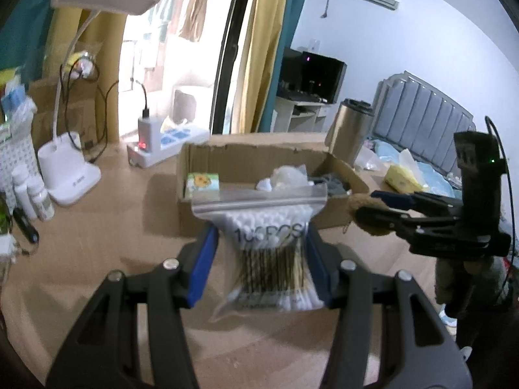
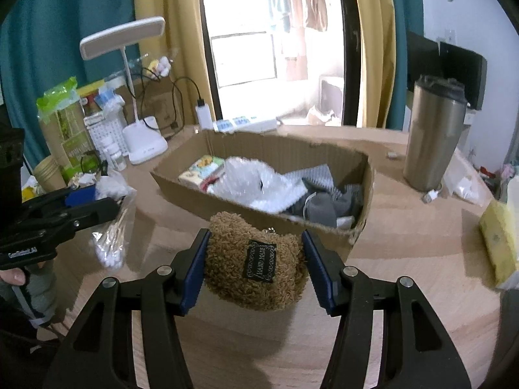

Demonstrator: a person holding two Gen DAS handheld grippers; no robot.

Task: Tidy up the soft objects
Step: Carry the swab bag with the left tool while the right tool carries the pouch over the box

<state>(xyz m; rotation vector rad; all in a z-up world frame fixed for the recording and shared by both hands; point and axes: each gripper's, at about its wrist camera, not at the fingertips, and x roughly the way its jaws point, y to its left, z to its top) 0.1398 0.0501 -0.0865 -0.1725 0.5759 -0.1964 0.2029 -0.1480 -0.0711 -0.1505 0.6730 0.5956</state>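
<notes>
Gripping, left gripper [image 1: 262,261]: its two blue-padded fingers [image 1: 204,264] are pressed against both sides of a clear zip bag of cotton swabs [image 1: 267,253], which hangs between them above the wooden table [image 1: 97,259], just in front of the cardboard box.
Right gripper [image 2: 254,267]: clamped on a brown fuzzy pouch [image 2: 256,259] with a black "HAND MADE" label facing up; the pouch sits between the pads, close to the near wall of the box.
Seen from the other side: in the right wrist view the left gripper [image 2: 107,209] shows at the left edge with the swab bag [image 2: 112,236] dangling from it; in the left wrist view the right gripper [image 1: 366,207] shows at the right with the pouch [image 1: 366,217] in its tips.
Cardboard box [image 2: 327,155]: open-topped, on the table just beyond both grippers.
Inside the box: a small tissue pack [image 2: 202,170] at the left end, a crumpled clear plastic bag [image 2: 256,183] in the middle, grey socks [image 2: 327,201] at the right end.
Beside the box: a steel tumbler [image 2: 433,133] stands upright to the right; a yellow packet [image 2: 498,243] lies at the right edge of the table.
Farther back: a white desk lamp [image 2: 142,136] and a white power strip [image 2: 246,124] with a charger plugged in sit behind the box, with bottles and packets to the lamp's left.
Background: yellow and teal curtains [image 2: 373,45] frame a bright balcony door.
</notes>
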